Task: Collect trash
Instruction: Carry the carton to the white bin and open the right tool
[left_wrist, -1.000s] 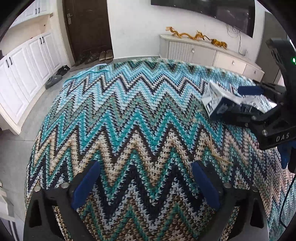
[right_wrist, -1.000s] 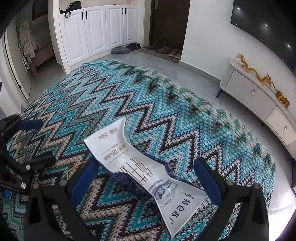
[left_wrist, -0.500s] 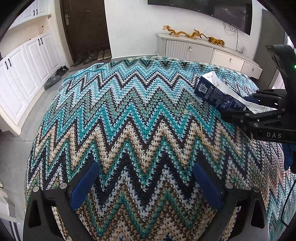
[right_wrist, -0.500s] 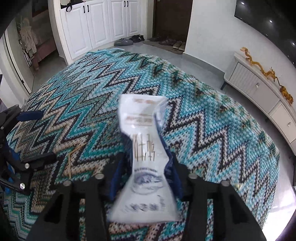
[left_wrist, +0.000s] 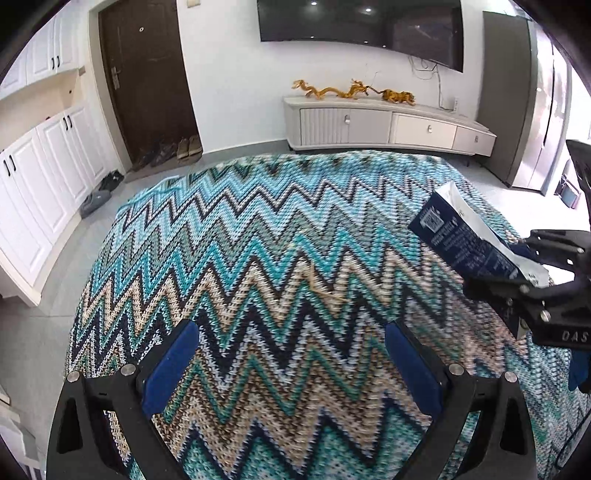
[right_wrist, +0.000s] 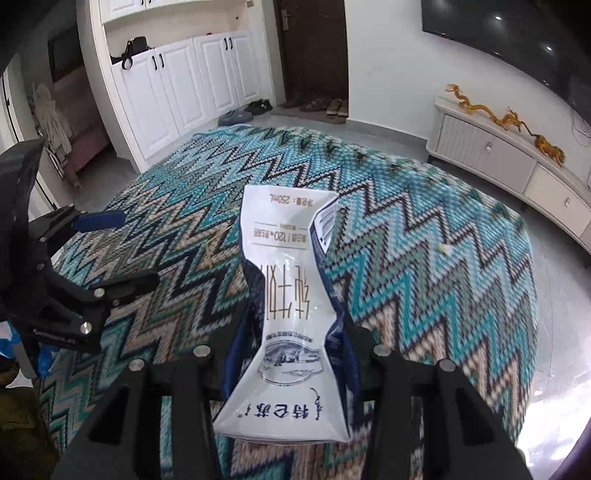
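The right gripper (right_wrist: 291, 354) pinches a crumpled milk carton (right_wrist: 288, 306), seemingly clear of the rug (left_wrist: 258, 240); the left gripper (left_wrist: 291, 354) gapes wide.

The right gripper (right_wrist: 291, 354) hides the pinched waist of the milk carton (right_wrist: 288, 302) behind its fingers, and its blue pads are covered by the carton's flaps; in the left wrist view the carton (left_wrist: 469, 243) has its near end lost behind the black fingers; the small print on its dark side is too fine to read; the zigzag rug (left_wrist: 295, 258) blurs toward the far edge; the left gripper (left_wrist: 291, 365) is cut off below by the frame.
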